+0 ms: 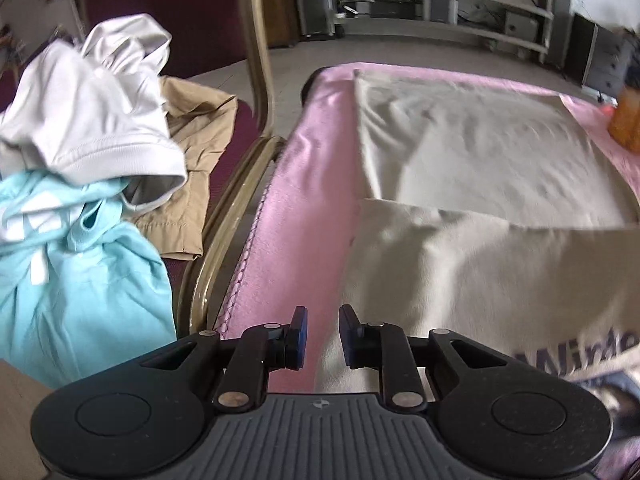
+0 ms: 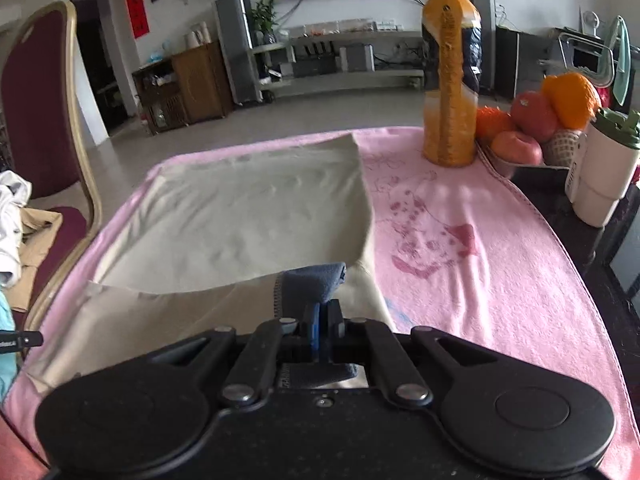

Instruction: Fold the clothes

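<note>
Beige shirt [image 2: 240,216] lies on pink towel [image 2: 480,248], near edge doubled over. Right gripper [image 2: 323,314] clenched on its blue collar trim [image 2: 316,280], likely to carry the fold. Left gripper [image 1: 323,330] slightly parted, grasping nothing.

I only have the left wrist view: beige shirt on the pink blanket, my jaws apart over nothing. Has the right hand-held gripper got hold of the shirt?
Observer: Yes. The right hand-held gripper is shut on the shirt's dark blue collar, near the beige shirt's right edge.
Operator: Anything on the table beyond the shirt on that side?
Observer: A tall orange drink bottle stands upright on the pink blanket, apart from the shirt.
Operator: I see an orange blur there. Anything else?
Observer: A tray of fruit sits just past the bottle, with a white cup with a green lid beside it.
</note>
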`<state>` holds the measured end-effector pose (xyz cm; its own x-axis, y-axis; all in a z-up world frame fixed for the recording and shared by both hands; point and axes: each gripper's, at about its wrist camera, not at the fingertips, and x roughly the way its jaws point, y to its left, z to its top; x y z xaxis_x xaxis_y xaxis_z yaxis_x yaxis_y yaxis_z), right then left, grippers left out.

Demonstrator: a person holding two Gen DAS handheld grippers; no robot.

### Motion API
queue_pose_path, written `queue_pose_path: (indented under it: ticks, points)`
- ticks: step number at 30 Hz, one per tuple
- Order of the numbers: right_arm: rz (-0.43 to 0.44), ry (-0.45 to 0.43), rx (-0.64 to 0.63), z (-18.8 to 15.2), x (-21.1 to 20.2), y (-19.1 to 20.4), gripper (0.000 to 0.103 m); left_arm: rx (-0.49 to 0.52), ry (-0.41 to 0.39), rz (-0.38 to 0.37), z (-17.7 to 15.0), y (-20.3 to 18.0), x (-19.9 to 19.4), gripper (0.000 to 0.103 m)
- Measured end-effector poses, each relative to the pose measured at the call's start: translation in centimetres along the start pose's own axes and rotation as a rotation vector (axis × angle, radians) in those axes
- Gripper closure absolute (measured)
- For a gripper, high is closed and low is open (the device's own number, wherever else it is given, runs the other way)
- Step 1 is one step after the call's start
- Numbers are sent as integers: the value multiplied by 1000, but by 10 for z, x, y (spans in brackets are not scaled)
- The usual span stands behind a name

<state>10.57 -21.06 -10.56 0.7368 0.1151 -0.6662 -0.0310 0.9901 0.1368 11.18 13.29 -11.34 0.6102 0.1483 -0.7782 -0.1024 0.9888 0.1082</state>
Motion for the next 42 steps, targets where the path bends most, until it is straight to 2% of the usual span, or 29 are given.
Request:
queue_pose_path:
  ticks: [6,8,10,11,14,15,18,20,21,24,26,27,30,32,33,34,35,37,39,42]
  points:
    - [-31,41,-12,-5,13,-1,99,1,20,3,-6,3,0,86]
    - [-37,67,-2,-5,18,-4,99,37,85,50,-11,1,7,86]
    - [-46,106,29,-6,26,-10,99,66,188,109,-18,0,22,89]
    - [-51,126,45,-6,30,-13,99,69,205,123,-19,1,24,87]
    - [-57,170,120,-7,36,-26,99,-33,187,151,-18,20,18,89]
    - [-46,180,150,-8,36,-31,99,-76,168,117,-18,26,15,93]
    - [-6,204,219,-10,38,-39,99,-215,76,-118,-13,46,-2,92]
    - [16,223,251,-12,42,-41,99,-221,64,-225,-12,42,-3,88]
    - [17,231,257,-12,44,-42,99,-206,79,-239,-13,38,0,85]
    - [2,243,247,-13,49,-40,99,-154,164,-190,-16,28,16,85]
    - [-6,255,248,-14,52,-41,99,-119,220,-157,-18,22,26,82]
    - [-12,261,250,-15,53,-42,98,-99,237,-123,-18,19,28,82]
    - [-31,276,267,-16,56,-47,97,-44,240,14,-22,18,25,72]
    - [-48,258,285,-15,51,-52,97,-18,251,101,-25,16,25,81]
    - [-56,248,294,-15,48,-54,96,-20,248,128,-26,17,25,90]
    - [-65,239,303,-15,46,-57,94,-38,235,138,-25,19,24,92]
    - [-73,229,312,-14,43,-59,94,-65,207,116,-23,22,20,91]
    - [-76,196,336,-12,34,-63,93,-121,126,21,-16,28,7,86]
    - [-56,146,358,-8,23,-65,87,-100,58,-27,-6,23,-1,86]
    - [92,152,429,3,25,-68,85,-49,20,-129,16,8,2,86]
